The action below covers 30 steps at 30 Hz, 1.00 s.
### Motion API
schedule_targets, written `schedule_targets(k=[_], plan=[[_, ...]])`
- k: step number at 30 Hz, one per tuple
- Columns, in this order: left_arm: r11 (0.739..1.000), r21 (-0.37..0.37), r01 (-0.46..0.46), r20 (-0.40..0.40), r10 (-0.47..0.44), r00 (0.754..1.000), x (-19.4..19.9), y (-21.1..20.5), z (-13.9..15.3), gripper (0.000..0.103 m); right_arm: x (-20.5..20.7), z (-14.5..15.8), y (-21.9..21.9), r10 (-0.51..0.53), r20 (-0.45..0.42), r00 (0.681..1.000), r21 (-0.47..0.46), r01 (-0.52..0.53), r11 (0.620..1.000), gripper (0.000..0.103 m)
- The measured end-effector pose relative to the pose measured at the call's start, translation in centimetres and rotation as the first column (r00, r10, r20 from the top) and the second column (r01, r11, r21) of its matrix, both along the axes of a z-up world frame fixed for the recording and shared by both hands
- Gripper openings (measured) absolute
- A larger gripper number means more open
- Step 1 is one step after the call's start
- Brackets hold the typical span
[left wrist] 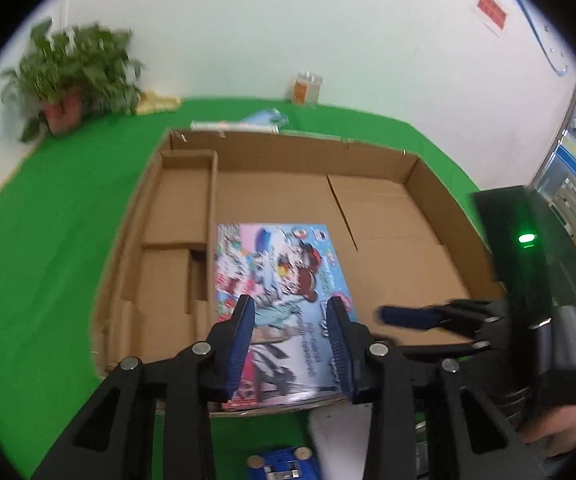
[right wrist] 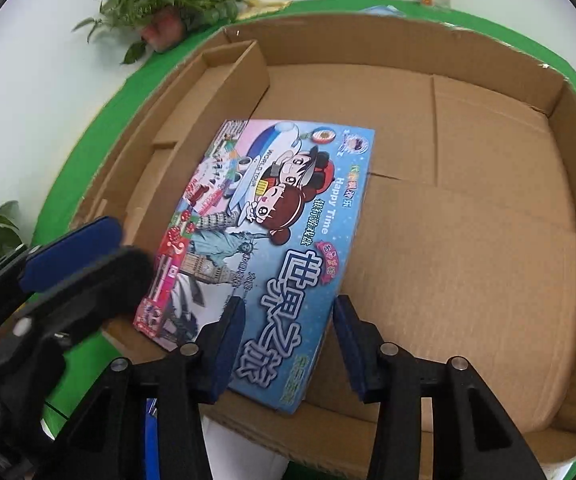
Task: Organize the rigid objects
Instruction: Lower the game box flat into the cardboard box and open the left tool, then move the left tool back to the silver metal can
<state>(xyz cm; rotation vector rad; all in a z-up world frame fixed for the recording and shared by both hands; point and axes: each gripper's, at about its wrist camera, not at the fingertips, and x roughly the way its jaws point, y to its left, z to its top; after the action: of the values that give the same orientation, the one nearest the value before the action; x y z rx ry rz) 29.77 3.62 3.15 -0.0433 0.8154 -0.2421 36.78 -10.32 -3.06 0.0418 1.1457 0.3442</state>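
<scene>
Two hand-held grippers: both hover at the near edge of one game box.
Game box: flat colourful cardboard board-game box lies inside the shallow brown cardboard tray, against its near wall, beside a cardboard divider.
Left hand-held gripper: jaws partly spread above the box's near end; no contact visible.
Right hand-held gripper: jaws partly spread, straddling the box's near right corner; pads not pressing.
Table: green-covered table carries the tray.

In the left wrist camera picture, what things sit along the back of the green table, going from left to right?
Leafy green potted plant → pale yellow object → flat blue and white packet → small clear jar with an orange label.
</scene>
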Motion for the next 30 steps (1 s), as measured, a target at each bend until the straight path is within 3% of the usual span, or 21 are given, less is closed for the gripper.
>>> schedule_targets(k=[2,3,6,8,9,10,12,16,18,24,26,27,28,29,30], plan=[[0.998,0.060,-0.031,0.015,0.030,0.999,-0.4,1.0,0.1,0.048,-2.7,1.9,-1.7,-0.036,0.109,0.993,-0.012,0.038,0.999,0.073],[0.997,0.057,-0.059,0.000,0.059,0.998,-0.4,2.0,-0.3,0.049,-4.2,3.2,-3.0,-0.066,0.176,0.982,-0.003,0.068,0.998,0.090],[0.995,0.021,-0.102,-0.068,0.103,0.992,-0.6,4.4,-2.1,0.049,-7.2,5.4,-6.3,-0.112,0.255,0.960,0.018,0.111,0.994,0.092],[0.995,0.003,-0.100,-0.118,0.099,0.988,-0.8,5.1,-3.7,0.047,-8.0,6.2,-9.6,-0.178,0.268,0.947,0.034,0.176,0.984,0.089],[0.995,-0.005,-0.097,-0.128,0.095,0.987,-1.0,5.2,-4.1,0.045,-7.8,6.0,-11.1,-0.199,0.252,0.947,0.026,0.199,0.980,0.078],[0.996,0.002,-0.094,-0.107,0.094,0.990,-1.5,5.1,-4.2,0.045,-7.3,5.7,-11.8,-0.208,0.229,0.951,0.009,0.212,0.977,0.061],[0.995,0.024,-0.101,-0.110,0.103,0.989,-1.9,4.8,-4.0,0.045,-6.4,4.2,-13.5,-0.215,0.153,0.965,-0.033,0.222,0.974,0.043],[0.992,0.028,-0.125,-0.138,0.127,0.982,-2.4,4.6,-3.7,0.044,-6.8,2.0,-14.0,-0.205,0.106,0.973,-0.105,0.216,0.971,0.030],[0.991,0.042,-0.128,-0.149,0.133,0.980,-2.9,4.4,-3.6,0.045,-7.4,1.6,-14.0,-0.198,0.131,0.971,-0.132,0.215,0.968,0.027],[0.990,0.043,-0.138,-0.162,0.143,0.976,-3.9,4.2,-3.4,0.045,-7.8,1.4,-14.4,-0.194,0.119,0.974,-0.151,0.211,0.966,0.027],[0.989,0.052,-0.135,-0.144,0.141,0.979,-4.2,4.0,-3.0,0.045,-8.0,1.6,-14.4,-0.187,0.109,0.976,-0.137,0.201,0.970,0.034],[0.989,0.050,-0.136,-0.112,0.141,0.984,-4.8,3.9,-2.3,0.045,-7.9,1.9,-14.0,-0.182,0.115,0.977,-0.119,0.195,0.973,0.054],[0.990,0.039,-0.135,-0.074,0.138,0.988,-5.5,3.8,-1.5,0.045,-8.4,2.6,-13.9,-0.179,0.143,0.973,-0.106,0.195,0.975,0.087],[0.991,0.029,-0.130,-0.032,0.131,0.991,-6.1,3.7,-0.6,0.045,-9.5,3.8,-13.7,-0.180,0.206,0.962,-0.092,0.203,0.975,0.098],[0.993,0.016,-0.115,0.054,0.114,0.992,-7.7,3.2,1.0,0.055,-11.1,5.3,-13.5,-0.173,0.286,0.942,-0.078,0.203,0.976,0.103]])
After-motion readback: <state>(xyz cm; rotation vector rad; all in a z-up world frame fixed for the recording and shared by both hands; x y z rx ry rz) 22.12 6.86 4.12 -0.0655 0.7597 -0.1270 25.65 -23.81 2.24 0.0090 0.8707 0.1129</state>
